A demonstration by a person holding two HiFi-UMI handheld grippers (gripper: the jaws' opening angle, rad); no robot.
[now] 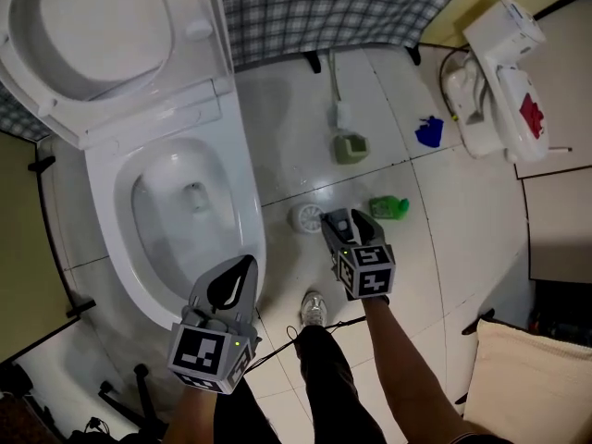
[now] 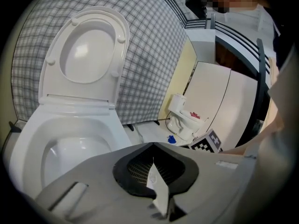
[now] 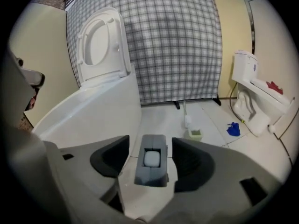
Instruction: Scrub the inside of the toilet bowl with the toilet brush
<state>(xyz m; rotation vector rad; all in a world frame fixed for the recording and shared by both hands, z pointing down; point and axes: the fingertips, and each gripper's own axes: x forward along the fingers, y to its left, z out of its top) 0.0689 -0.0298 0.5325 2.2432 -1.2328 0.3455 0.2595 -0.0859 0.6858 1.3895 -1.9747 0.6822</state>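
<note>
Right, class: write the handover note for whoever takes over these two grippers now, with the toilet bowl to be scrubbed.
Left gripper: jaws shut, nothing held, by the front rim of the white ceramic toilet bowl.
Right gripper: jaws open, empty, above the pale tiled floor.
White-handled toilet brush stands in its pale green holder by the grey checked curtain, in neither gripper.
Done: white seat and lid are up.
Left: take the brush, scrub inside the bowl.
</note>
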